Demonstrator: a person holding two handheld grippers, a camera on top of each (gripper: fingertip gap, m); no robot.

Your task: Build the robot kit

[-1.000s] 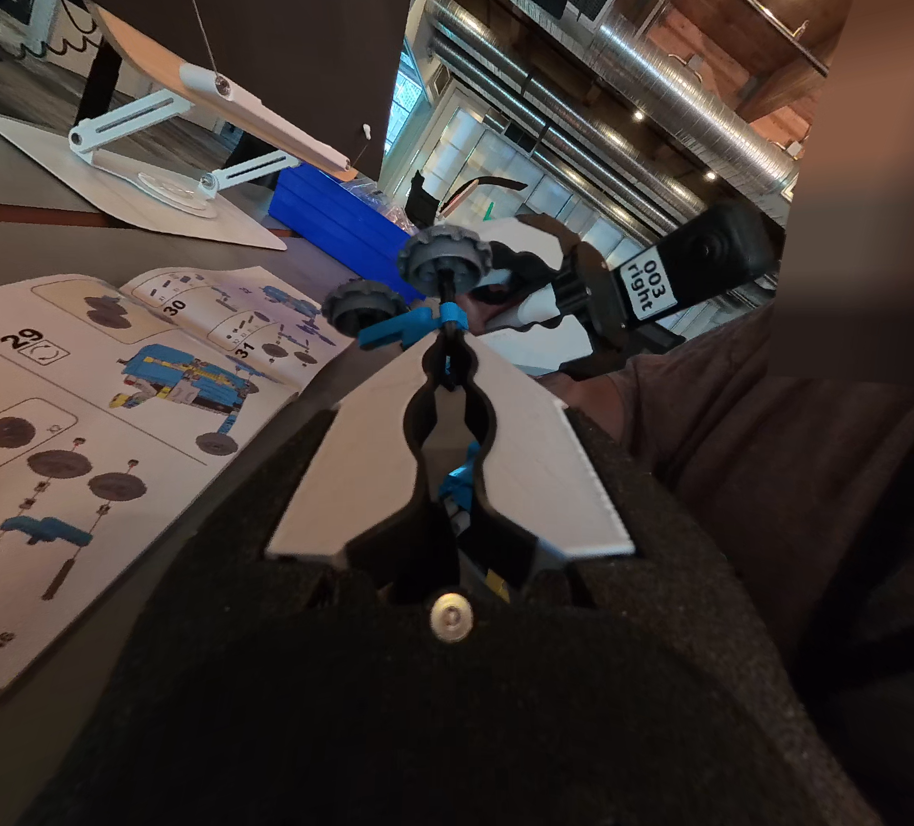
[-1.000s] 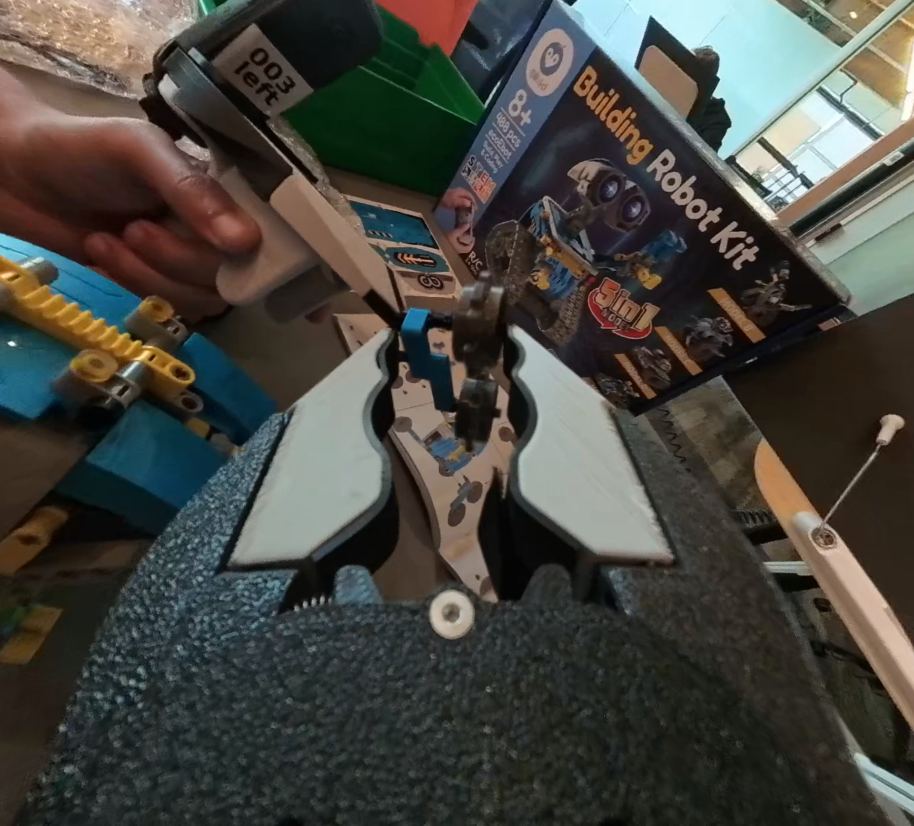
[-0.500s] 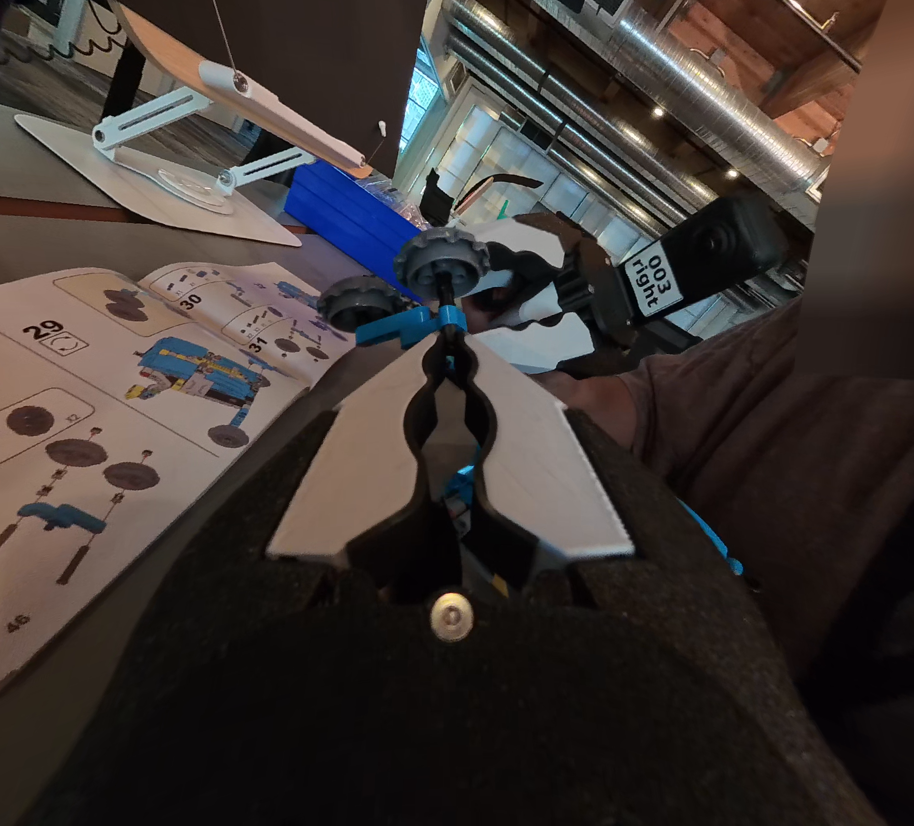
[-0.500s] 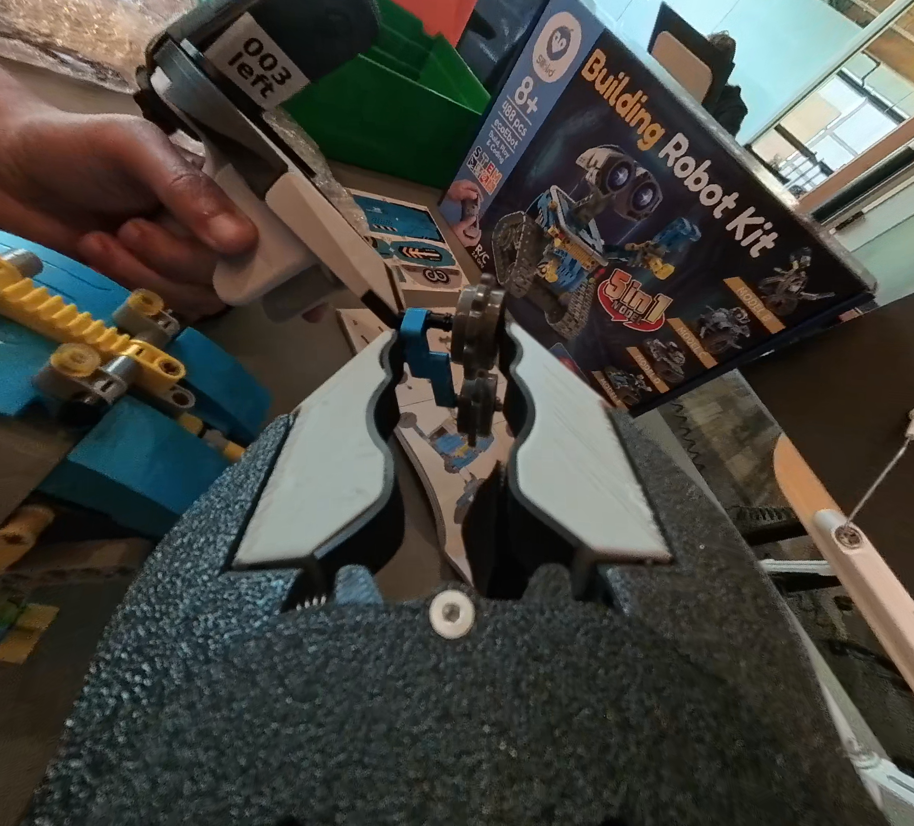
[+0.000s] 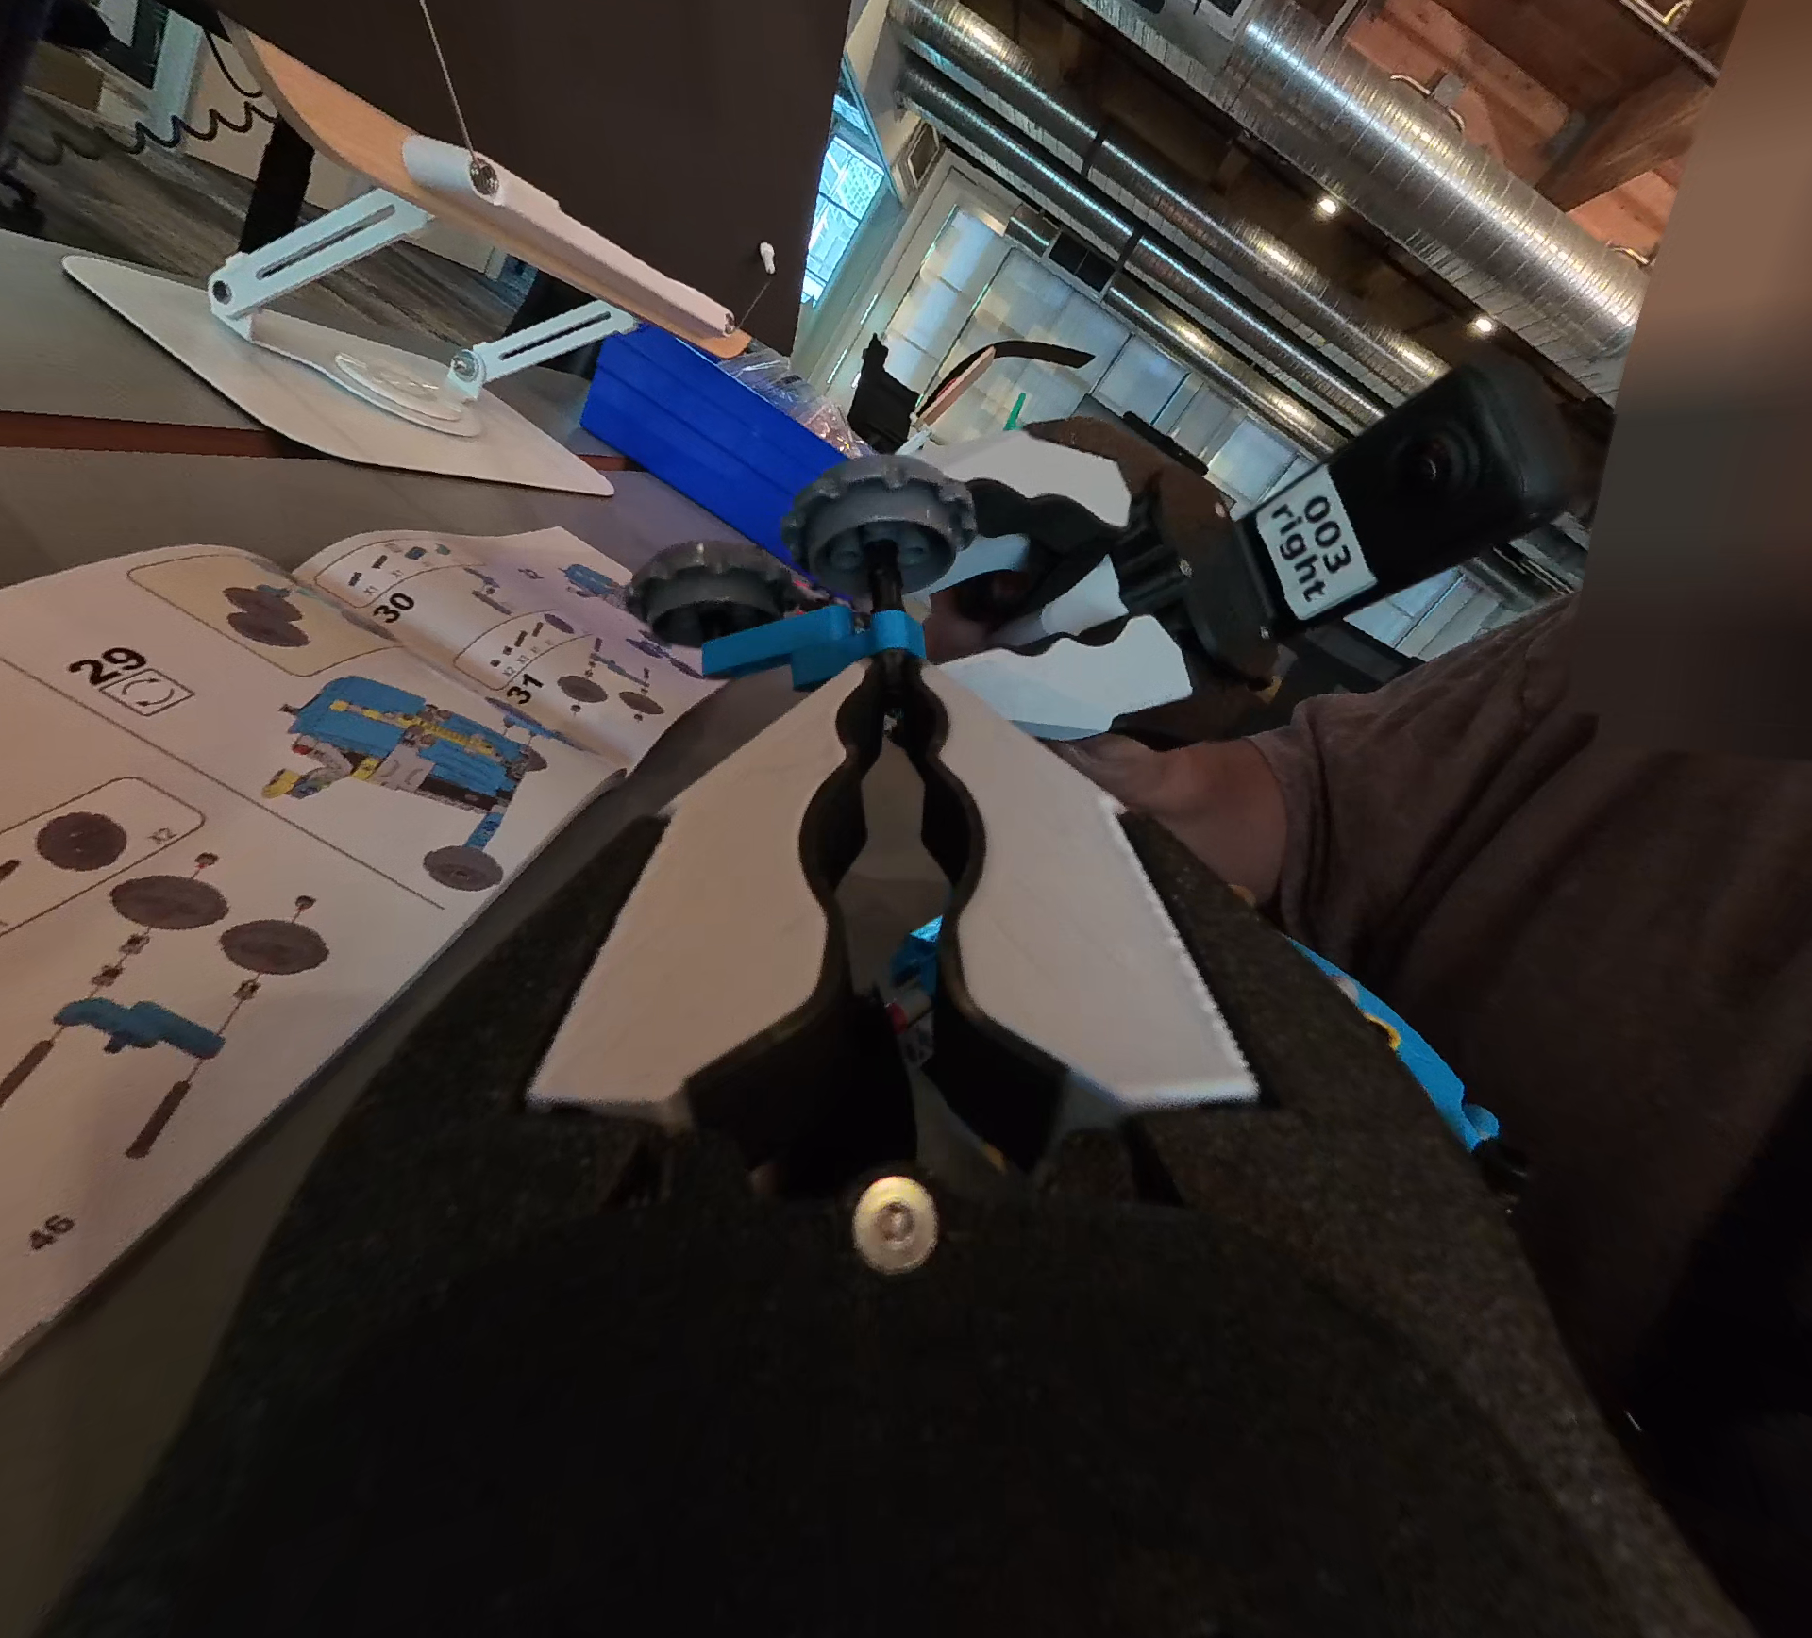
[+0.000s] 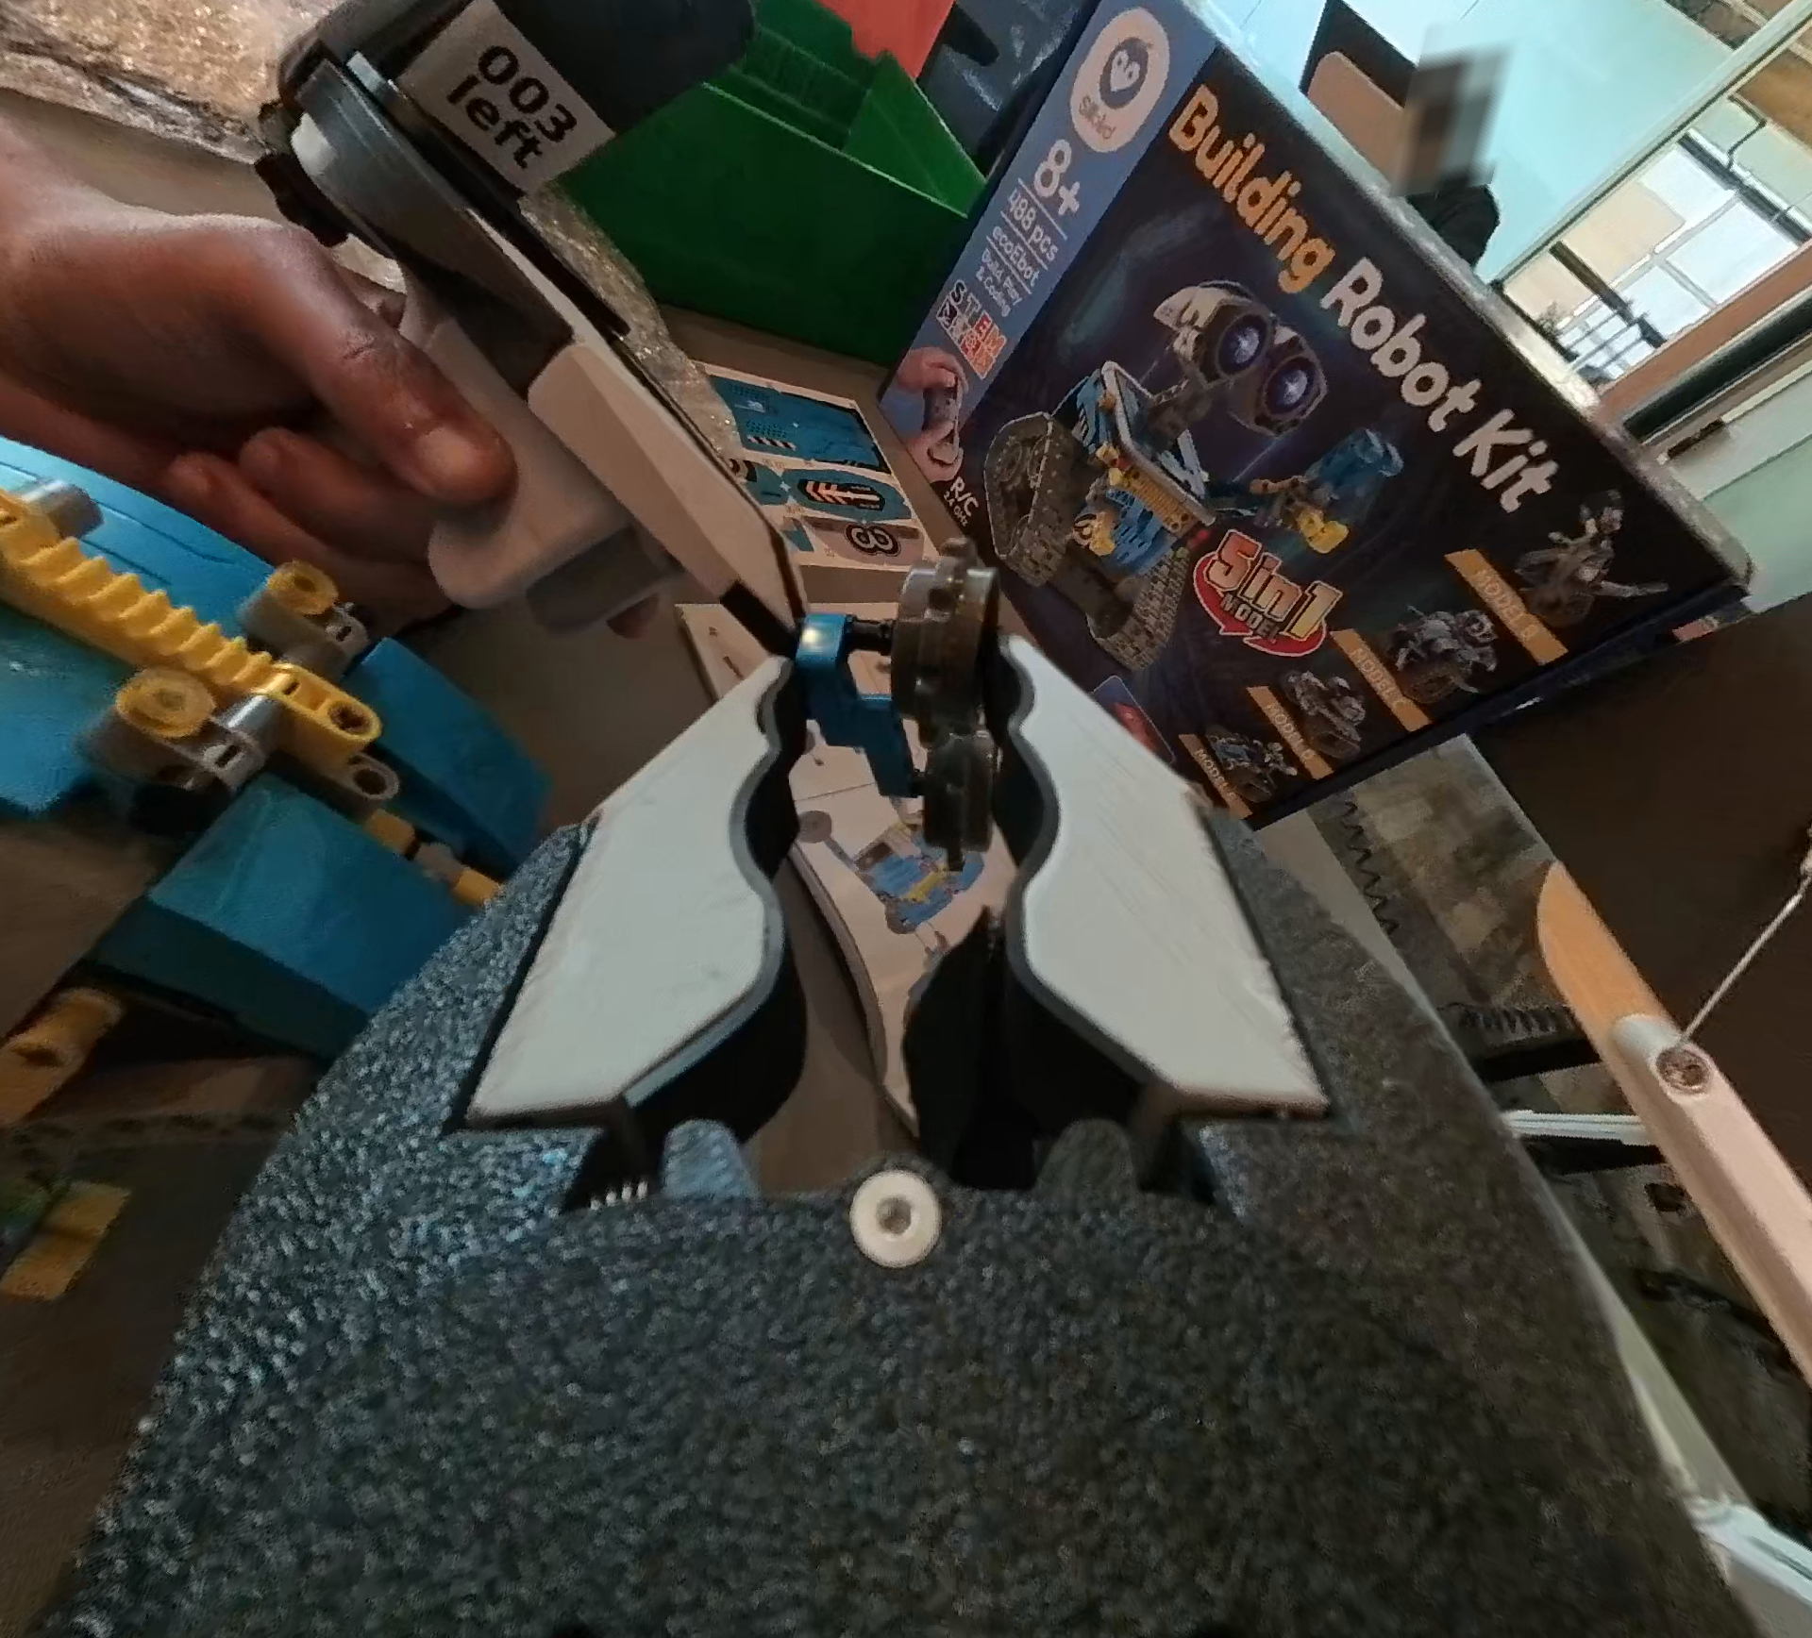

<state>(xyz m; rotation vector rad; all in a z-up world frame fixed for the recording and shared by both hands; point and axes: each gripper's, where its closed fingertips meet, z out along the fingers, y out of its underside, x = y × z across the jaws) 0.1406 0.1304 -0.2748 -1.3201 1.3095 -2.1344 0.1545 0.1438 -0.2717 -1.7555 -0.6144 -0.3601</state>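
My left gripper (image 5: 890,679) is shut on a thin black axle. The axle carries a blue connector (image 5: 794,655) and a grey toothed wheel (image 5: 878,517). A second grey wheel (image 5: 701,586) sits on the connector's other end. My right gripper (image 6: 894,669) comes in from the side. Its jaws are closed about the upper wheel (image 6: 946,640) and the blue connector (image 6: 848,714), and look to touch both. The whole piece is held in the air above the table. The left gripper (image 6: 775,620) shows in the right wrist view with a hand (image 6: 245,375) around it. The right gripper (image 5: 956,581) shows in the left wrist view.
An open instruction booklet (image 5: 245,758) lies on the table below left. A white stand (image 5: 392,375) and a blue bin (image 5: 706,424) stand behind it. A kit box (image 6: 1275,415) leans at the right, green bins (image 6: 765,199) behind. A blue and yellow model (image 6: 196,689) lies at left. Only a small space, under 4 cm, lies between the two pairs of fingers.
Both grippers and the wheel piece have drifted slightly together. The right gripper's jaws have narrowed a little around the wheel. The left grip is unchanged.
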